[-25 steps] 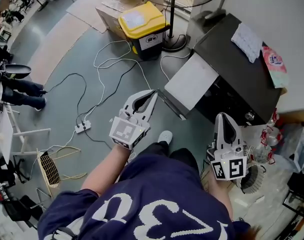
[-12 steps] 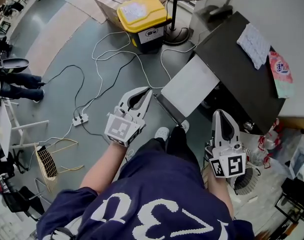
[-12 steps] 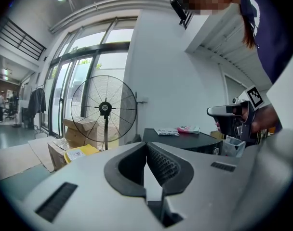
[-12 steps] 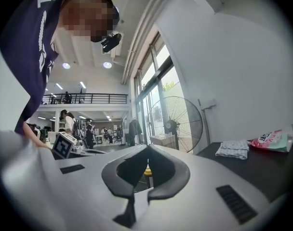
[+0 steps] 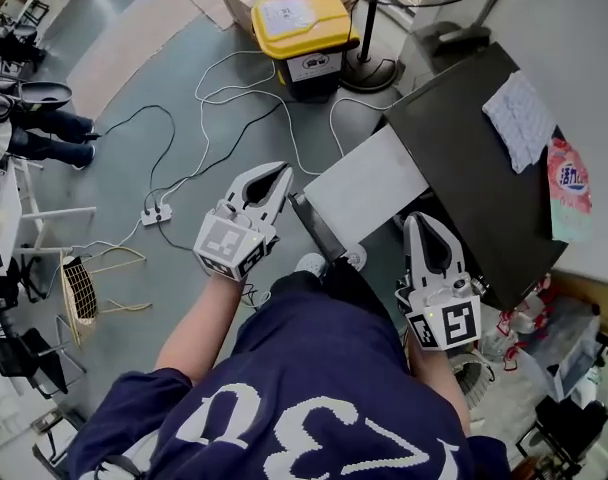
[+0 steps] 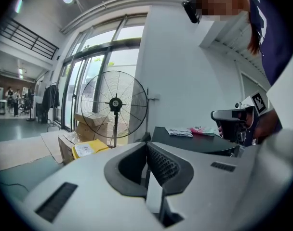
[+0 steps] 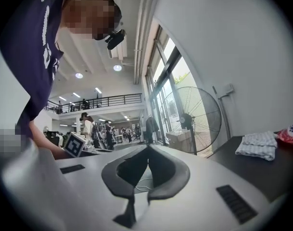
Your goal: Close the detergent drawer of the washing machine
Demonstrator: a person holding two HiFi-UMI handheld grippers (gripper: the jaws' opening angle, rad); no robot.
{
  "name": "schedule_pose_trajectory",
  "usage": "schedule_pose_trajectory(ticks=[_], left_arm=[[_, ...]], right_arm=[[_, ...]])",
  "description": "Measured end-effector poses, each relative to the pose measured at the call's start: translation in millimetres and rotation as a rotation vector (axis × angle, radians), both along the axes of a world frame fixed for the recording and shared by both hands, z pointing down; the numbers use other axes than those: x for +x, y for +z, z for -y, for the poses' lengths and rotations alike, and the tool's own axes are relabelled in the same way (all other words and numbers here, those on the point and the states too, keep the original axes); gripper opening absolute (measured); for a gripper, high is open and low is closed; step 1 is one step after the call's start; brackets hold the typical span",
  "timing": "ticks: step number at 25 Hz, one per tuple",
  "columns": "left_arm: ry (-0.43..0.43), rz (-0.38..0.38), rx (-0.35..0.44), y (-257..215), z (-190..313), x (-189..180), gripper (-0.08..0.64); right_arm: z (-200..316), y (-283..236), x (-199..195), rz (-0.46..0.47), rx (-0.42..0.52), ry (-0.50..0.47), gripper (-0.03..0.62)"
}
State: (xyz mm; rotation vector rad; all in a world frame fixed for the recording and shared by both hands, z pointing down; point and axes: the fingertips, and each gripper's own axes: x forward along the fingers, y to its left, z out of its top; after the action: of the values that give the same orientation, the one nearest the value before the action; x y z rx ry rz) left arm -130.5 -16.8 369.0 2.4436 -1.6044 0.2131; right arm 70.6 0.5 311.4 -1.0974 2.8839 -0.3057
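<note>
We are looking down at the washing machine (image 5: pixel 474 158), a boxy unit with a flat dark top, sitting at 2 o'clock in the head view. The only part standing out from its front is a pale, flat, rectangular panel (image 5: pixel 369 188) with a dark lower edge. We cannot tell whether this is the detergent drawer itself.

On the machine's top a folded white cloth (image 5: pixel 524 118) is lying, and at its 5 o'clock a pink packet (image 5: pixel 569 188) with white characters too small for us to read.

The left hand-held gripper (image 5: pixel 284 171) is hanging just beside the panel at its 9 o'clock, pointing towards 1 o'clock. Its grey plastic jaws are pressed together at the tips with nothing between them, as its own view (image 6: pixel 147 146) is showing. The right hand-held gripper (image 5: pixel 421 220) is sitting at the panel's 5 o'clock, pointing to 12, jaws likewise pressed together and empty (image 7: pixel 147 148). Each is carrying a marker cube (image 5: pixel 229 243) with black-and-white squares.

The person's navy shirt (image 5: pixel 314 408) is showing big white figures, a 3 and a 0 among them.

Farther out, at 12 o'clock, a yellow-lidded bin (image 5: pixel 304 23) is bearing labels we cannot read, with a fan (image 6: pixel 115 103) on its stand beside it. White cables (image 5: pixel 234 98) are looping over the grey floor (image 5: pixel 134 88) to a power strip (image 5: pixel 156 213) at 9 o'clock.
</note>
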Motion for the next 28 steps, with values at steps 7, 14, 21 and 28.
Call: schedule_pose_trajectory(ticks=[7, 14, 21, 28], left_arm=[[-0.024, 0.025, -0.047, 32.0, 1.2, 2.9, 0.02], [0.027, 0.025, -0.138, 78.9, 4.2, -22.5, 0.021], [0.199, -0.017, -0.262, 128.7, -7.6, -30.2, 0.117], [0.427, -0.032, -0.36, 158.3, -33.7, -24.4, 0.186]], right_arm=[[-13.8, 64.7, -17.4, -0.029, -0.156, -0.152, 0.015], [-24.7, 125.2, -49.5, -0.107, -0.275, -0.229, 0.017], [-68.6, 191.6, -84.1, -0.201, -0.46, -0.413, 0.082], [-94.3, 208.7, -117.5, -0.23, -0.509, -0.493, 0.213]])
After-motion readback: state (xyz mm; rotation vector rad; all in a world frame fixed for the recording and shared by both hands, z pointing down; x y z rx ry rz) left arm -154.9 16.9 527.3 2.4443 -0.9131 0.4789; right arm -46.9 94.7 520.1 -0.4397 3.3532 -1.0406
